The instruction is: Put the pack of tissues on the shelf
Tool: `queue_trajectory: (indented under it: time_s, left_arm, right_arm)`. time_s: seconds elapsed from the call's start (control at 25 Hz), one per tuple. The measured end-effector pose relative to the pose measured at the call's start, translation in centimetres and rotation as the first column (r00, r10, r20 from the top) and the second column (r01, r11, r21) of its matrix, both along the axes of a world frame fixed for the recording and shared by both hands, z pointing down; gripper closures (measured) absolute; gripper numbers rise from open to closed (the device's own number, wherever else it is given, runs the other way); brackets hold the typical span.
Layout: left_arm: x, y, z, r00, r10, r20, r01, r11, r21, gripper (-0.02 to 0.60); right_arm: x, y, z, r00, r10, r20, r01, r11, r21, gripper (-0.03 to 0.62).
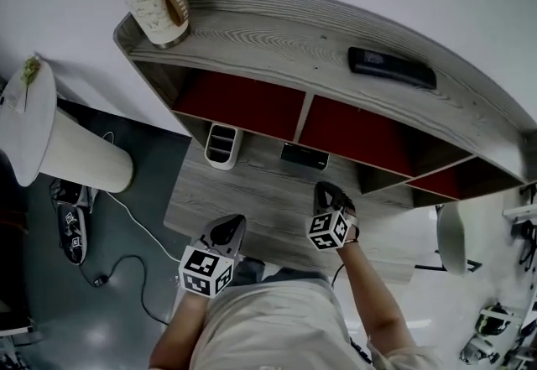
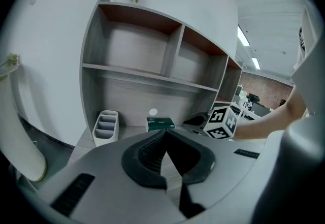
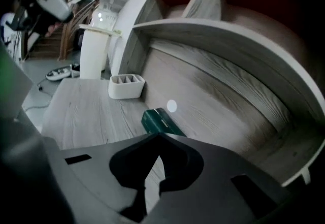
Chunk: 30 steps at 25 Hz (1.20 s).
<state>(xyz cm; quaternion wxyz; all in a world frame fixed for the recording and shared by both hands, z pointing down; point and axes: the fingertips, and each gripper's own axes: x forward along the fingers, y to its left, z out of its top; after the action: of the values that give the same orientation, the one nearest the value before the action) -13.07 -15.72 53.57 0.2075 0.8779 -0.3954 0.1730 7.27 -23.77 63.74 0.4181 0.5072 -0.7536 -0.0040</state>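
Your left gripper [image 1: 225, 232] is over the front edge of the desk [image 1: 252, 192], its fingers [image 2: 144, 154] pressed together with nothing between them. Your right gripper [image 1: 329, 195] is farther in, near mid-desk, and its fingers [image 3: 175, 159] are likewise closed and empty. The pack of tissues [image 1: 304, 156] lies flat by the desk's back edge, under the shelf [image 1: 277, 41]. It sits right of the white organizer [image 1: 222, 144], ahead of the right gripper and apart from it.

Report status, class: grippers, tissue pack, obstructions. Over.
Left gripper and right gripper shut, empty. Tissue pack flat on desk, untouched. White organiser beside it, apart.
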Motion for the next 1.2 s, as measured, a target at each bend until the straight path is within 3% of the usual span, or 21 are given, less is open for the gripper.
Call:
queue_trajectory:
  time_s: [0.16, 0.36, 0.56, 0.8, 0.92, 1.2]
  left_arm:
    - [2.9, 0.3, -1.3, 0.998, 0.038, -0.059, -0.038, 0.999, 0.01, 0.566]
    - [6.1, -0.1, -3.2, 0.992, 0.079, -0.094, -0.072, 0.995, 0.072, 0.566]
    - [8.4, -0.6, -5.2, 0.981, 0.114, -0.158, -0.101, 0.991, 0.089, 0.568]
    - [11.1, 0.1, -8.5, 0.969, 0.209, -0.132, -0.179, 0.961, 0.21, 0.568]
    - [12.1, 0.5, -9.9, 0.965, 0.227, -0.129, -0.19, 0.95, 0.25, 0.568]
    - [12.4, 1.1, -12.2, 0.947, 0.227, -0.228, -0.155, 0.943, 0.295, 0.569]
  right_arm:
    - [1.3, 2.9, -4.4, 0.977, 0.055, 0.207, -0.064, 0.997, 0.039, 0.568]
    - [3.1, 5.8, -8.9, 0.901, 0.098, 0.422, -0.128, 0.991, 0.044, 0.569]
    - [4.7, 8.8, -12.6, 0.863, 0.084, 0.498, -0.137, 0.988, 0.071, 0.568]
    - [6.7, 11.2, -17.5, 0.786, 0.075, 0.613, -0.169, 0.981, 0.096, 0.568]
    - [7.6, 12.1, -19.1, 0.777, 0.068, 0.626, -0.182, 0.976, 0.121, 0.568]
    - [7.9, 13.5, -20.9, 0.764, 0.04, 0.644, -0.185, 0.97, 0.159, 0.568]
